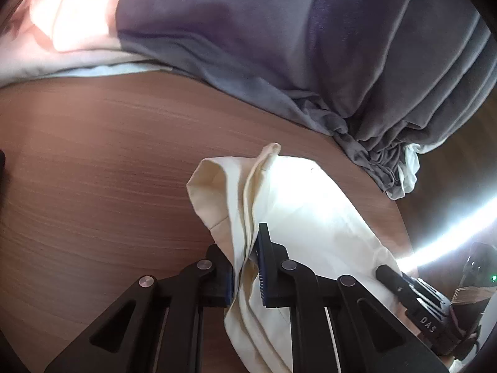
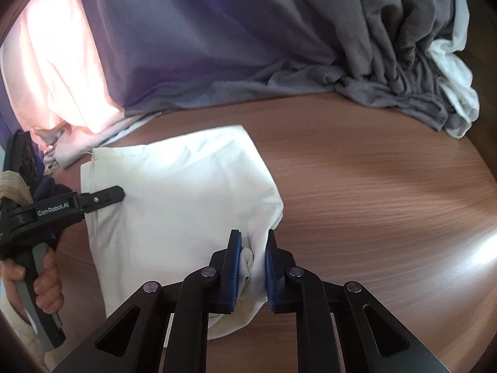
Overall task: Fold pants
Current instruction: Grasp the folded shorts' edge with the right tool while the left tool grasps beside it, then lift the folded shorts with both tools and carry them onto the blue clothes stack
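The pants (image 2: 174,192) are cream-white and lie folded on the brown wooden table (image 2: 372,192). My right gripper (image 2: 253,267) is shut on a bunched corner of the pants at their near right edge. My left gripper (image 1: 247,267) is shut on a fold of the same pants (image 1: 298,205), whose cloth rises in creases between the blue pads. In the right wrist view the left gripper (image 2: 119,194) reaches in from the left and holds the pants' left edge, with a hand (image 2: 43,283) on its handle. The right gripper (image 1: 380,272) shows at the lower right of the left wrist view.
A heap of grey-purple cloth (image 2: 248,46) lies along the table's far side, with pink cloth (image 2: 62,71) at its left and a white piece (image 2: 456,84) at its right end. The table's curved edge (image 1: 400,217) runs close to the right of the pants.
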Demonstrator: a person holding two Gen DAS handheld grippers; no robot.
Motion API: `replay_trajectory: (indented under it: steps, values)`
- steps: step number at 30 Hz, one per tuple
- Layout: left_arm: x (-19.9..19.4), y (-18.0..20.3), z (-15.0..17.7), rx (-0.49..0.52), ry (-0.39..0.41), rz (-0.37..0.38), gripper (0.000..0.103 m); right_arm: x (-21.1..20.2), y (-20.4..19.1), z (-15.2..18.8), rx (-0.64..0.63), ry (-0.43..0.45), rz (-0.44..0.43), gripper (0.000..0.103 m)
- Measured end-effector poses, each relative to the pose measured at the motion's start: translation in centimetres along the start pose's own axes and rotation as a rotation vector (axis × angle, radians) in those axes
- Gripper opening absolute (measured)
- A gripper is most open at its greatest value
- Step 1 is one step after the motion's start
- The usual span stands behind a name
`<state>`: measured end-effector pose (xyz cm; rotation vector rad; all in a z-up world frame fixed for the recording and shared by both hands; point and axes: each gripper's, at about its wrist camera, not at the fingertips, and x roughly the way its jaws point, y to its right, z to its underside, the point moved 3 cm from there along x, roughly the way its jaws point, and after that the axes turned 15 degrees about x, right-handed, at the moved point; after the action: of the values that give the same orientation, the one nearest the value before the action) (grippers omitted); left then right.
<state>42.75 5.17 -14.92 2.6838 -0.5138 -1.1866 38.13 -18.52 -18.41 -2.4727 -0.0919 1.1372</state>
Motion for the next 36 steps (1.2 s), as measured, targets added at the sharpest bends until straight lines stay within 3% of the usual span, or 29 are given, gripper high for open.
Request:
replay_trajectory:
  steps: [13, 22, 29, 36]
  values:
    - [-5.8, 4.1, 0.5, 0.045, 0.098, -0.018, 0.013, -6.5, 0.2, 0.9, -0.017, 0.110, -0.037, 0.014]
    - [-12.3, 7.4, -0.4, 0.091, 0.208, -0.099, 0.013, -11.7, -0.2, 0.6, -0.068, 0.211, -0.122, 0.014]
    - [-17.9, 7.5, -1.3, 0.110, 0.302, -0.197, 0.013, -14.1, -3.2, -0.5, -0.153, 0.275, -0.226, 0.014]
    - [-23.4, 4.8, -1.6, 0.128, 0.365, -0.232, 0.013, -16.5, -8.1, 0.0, -0.198, 0.338, -0.286, 0.014]
